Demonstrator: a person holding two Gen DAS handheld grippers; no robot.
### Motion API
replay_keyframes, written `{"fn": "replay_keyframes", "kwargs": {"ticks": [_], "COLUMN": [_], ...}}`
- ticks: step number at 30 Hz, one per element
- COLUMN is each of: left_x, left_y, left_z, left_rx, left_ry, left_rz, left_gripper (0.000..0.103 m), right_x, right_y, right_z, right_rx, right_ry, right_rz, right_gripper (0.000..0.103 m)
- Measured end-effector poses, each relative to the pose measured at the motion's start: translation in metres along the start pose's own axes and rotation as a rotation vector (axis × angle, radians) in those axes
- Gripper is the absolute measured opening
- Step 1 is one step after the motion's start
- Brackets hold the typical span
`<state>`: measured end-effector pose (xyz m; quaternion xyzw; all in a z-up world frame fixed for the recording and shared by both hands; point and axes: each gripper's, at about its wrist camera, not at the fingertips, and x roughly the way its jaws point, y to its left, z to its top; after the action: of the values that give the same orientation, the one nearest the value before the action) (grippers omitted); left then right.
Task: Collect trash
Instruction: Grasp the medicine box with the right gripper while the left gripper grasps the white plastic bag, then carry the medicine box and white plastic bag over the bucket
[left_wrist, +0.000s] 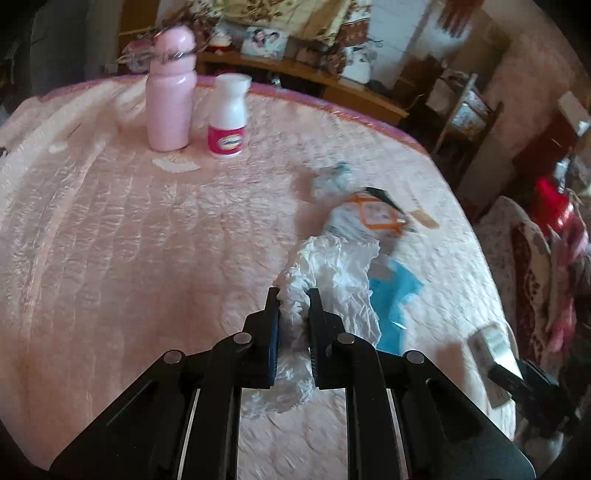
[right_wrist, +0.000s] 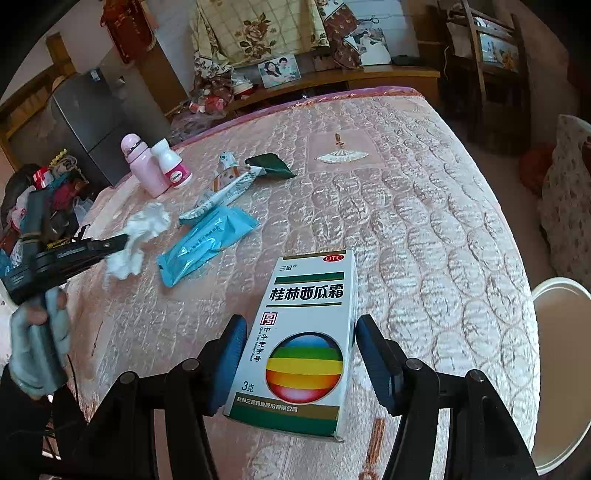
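My left gripper (left_wrist: 293, 299) is shut on a crumpled white tissue (left_wrist: 332, 273) and holds it just above the pink bedspread; it shows too in the right wrist view (right_wrist: 140, 236). My right gripper (right_wrist: 299, 328) is open with its fingers on either side of a white medicine box (right_wrist: 306, 343) lying on the bed. A gap shows on the right finger's side. A blue packet (right_wrist: 207, 247), a white and orange wrapper (right_wrist: 229, 188), a dark green wrapper (right_wrist: 271, 166) and a small crumpled wrapper (right_wrist: 227, 159) lie between the two grippers.
A pink bottle (left_wrist: 170, 92) and a white pill bottle (left_wrist: 228, 114) stand at the bed's far side. A white bin (right_wrist: 561, 369) stands off the bed's right edge. A wooden shelf (right_wrist: 332, 81) with photos runs behind the bed.
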<state>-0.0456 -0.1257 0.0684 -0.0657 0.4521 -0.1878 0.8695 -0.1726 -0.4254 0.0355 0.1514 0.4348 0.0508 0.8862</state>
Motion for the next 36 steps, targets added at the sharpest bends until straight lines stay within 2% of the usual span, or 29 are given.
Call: {"fn": "replay_keyframes", "kwargs": {"ticks": [8, 9, 11, 15, 17, 22, 26, 27, 36], "left_x": [-0.013, -0.011, -0.009, -0.005, -0.005, -0.005, -0.007, -0.008, -0.007], "left_y": [-0.06, -0.069, -0.081, -0.098, -0.102, -0.111, -0.119, -0.123, -0.171], "left_z": [-0.03, -0.034, -0.039, -0.048, -0.051, -0.053, -0.056, -0.056, -0.061], "left_rx": [0.097, 0.109, 0.129, 0.158, 0.168, 0.18, 0.187, 0.193, 0.262], "left_ry": [-0.001, 0.006, 0.015, 0.031, 0.032, 0.036, 0.036, 0.035, 0.028], "left_rz": [-0.077, -0.085, -0.09, -0.094, -0.092, -0.091, -0.098, -0.102, -0.155], "left_gripper": [0.011, 0.011, 0.011, 0.011, 0.011, 0.011, 0.011, 0.011, 0.011], "right_x": [-0.024, -0.028, -0.031, -0.025, -0.024, -0.021, -0.007, -0.004, -0.053], "right_y": [-0.001, -0.003, -0.007, -0.017, -0.022, -0.019, -0.008, -0.008, -0.033], "right_z": [-0.01, -0.011, -0.015, -0.029, -0.034, -0.039, -0.042, -0.044, -0.044], "right_rx": [-0.007, -0.008, -0.005, -0.007, 0.006, -0.026, -0.104, -0.111, -0.056], "right_ry": [-0.03, -0.035, -0.029, 0.059, 0.066, 0.087, 0.129, 0.133, 0.004], "right_rz": [-0.022, -0.029, -0.042, -0.062, -0.054, -0.054, -0.099, -0.116, -0.143], "right_gripper": [0.059, 0.05, 0.048, 0.048, 0.049, 0.062, 0.061, 0.054, 0.054]}}
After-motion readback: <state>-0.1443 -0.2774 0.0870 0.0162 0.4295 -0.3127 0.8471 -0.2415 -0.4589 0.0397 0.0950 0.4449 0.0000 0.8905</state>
